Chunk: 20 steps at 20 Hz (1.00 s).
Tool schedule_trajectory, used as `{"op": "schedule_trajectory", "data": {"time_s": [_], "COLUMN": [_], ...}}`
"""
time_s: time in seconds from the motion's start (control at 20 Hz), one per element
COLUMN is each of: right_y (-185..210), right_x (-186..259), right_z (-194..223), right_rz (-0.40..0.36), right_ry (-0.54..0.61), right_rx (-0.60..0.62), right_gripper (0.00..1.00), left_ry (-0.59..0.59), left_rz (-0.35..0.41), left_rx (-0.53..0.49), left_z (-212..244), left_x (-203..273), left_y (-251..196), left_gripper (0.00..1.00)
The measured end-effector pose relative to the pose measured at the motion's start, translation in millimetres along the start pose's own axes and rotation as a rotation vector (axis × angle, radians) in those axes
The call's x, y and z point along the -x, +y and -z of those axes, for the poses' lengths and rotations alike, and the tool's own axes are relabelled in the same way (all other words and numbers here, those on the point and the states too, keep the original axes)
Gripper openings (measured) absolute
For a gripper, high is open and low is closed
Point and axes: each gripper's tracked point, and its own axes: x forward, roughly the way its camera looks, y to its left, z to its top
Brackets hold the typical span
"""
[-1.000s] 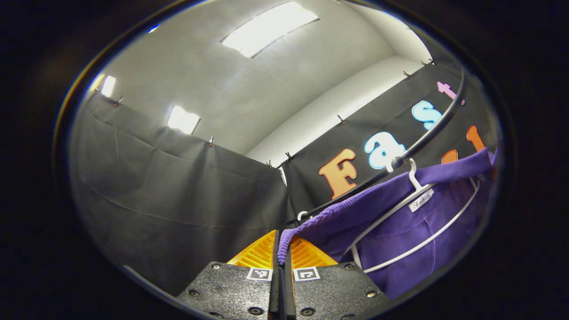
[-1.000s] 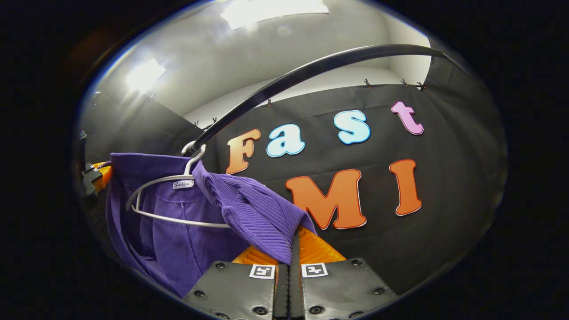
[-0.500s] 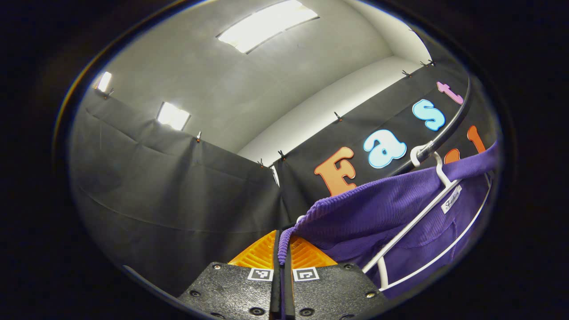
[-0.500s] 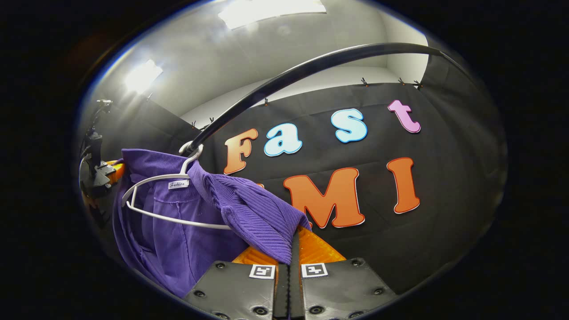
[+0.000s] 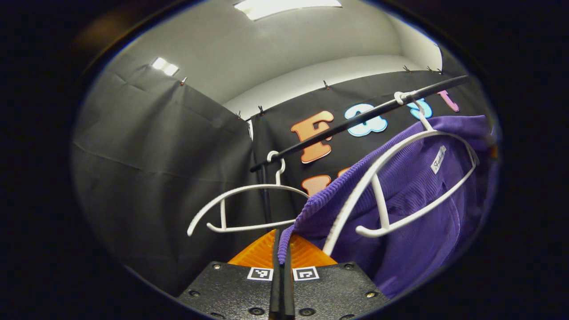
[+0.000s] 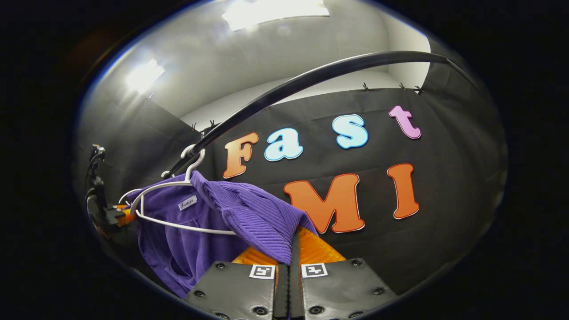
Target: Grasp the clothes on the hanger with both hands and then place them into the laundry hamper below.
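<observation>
Lowered since earlier, left gripper [image 5: 283, 249] and right gripper [image 6: 291, 249] (each clenched) stretch the purple garment [image 5: 413, 195] sideways off its hanger [image 5: 400, 178].

Ribbed purple knit garment [image 5: 413, 186], smooth white plastic hanger [image 5: 400, 178]

Right tongs [image 6: 291, 249] at bottom of right gripper view, orange fingers [image 6: 318, 251] pressed together on ribbed edge of purple garment [image 6: 249, 215]. Garment drapes left from there over white hanger [image 6: 178, 202], part slipped off. Hanger hook sits on black rail [image 6: 311, 78], which arcs overhead. Left tongs [image 6: 118, 213] at far left, just beside garment's other end; grip state unclear. Ceiling lights [image 6: 271, 9] above.
</observation>
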Motion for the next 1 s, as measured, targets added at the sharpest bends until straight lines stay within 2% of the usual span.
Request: {"op": "schedule_trajectory", "data": {"time_s": [0.05,0.15,0.3,0.6,0.65,0.8,0.9,1.0], "right_y": [-2,-11,-17,-25,-29,-43,-54,-73], "right_x": [-3,-9,-13,-22,-24,-37,-50,-66], "right_z": [-4,-15,-29,-41,-44,-48,-35,-8], "right_rz": [0.005,0.029,0.040,0.054,0.064,0.100,0.134,0.183], "right_ry": [-0.024,-0.061,-0.100,-0.152,-0.165,-0.192,-0.169,-0.096], "right_rx": [0.009,0.013,0.020,0.058,0.062,0.085,0.091,0.086], "right_gripper": [0.08,0.08,0.08,0.08,0.08,0.08,0.08,0.08], "left_ry": [0.025,-0.005,-0.006,-0.028,-0.030,-0.016,0.014,0.050], "left_rz": [-0.016,-0.026,-0.024,-0.045,-0.041,-0.012,0.022,0.064], "left_rx": [0.004,0.021,0.072,0.059,0.053,0.034,0.044,0.053], "left_z": [8,10,12,8,8,13,23,37], "left_x": [3,3,5,10,11,15,23,32], "left_y": [-1,-7,-13,-9,-11,-22,-37,-56], "left_gripper": [0.03,0.05,0.03,0.03,0.00,0.03,0.03,0.03]}}
